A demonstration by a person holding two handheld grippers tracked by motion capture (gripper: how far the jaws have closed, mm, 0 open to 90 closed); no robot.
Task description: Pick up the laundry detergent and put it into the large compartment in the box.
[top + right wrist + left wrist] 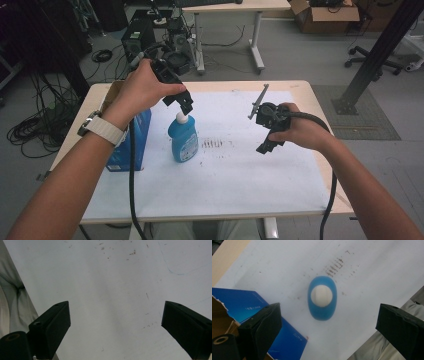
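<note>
My left gripper hangs with jaws spread wide, straight above the blue bottle, whose white cap sits centred between them, untouched. A blue box stands just beside it. My right gripper, also wide, holds nothing over the white sheet.

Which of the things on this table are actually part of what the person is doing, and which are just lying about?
In use:
- blue bottle with its white cap, standing upright
- left tool, open, poised right above the cap
- right tool, open, held off to the side above the white sheet

Just lying about:
- blue box beside the bottle
- brown smudges on the sheet
</note>
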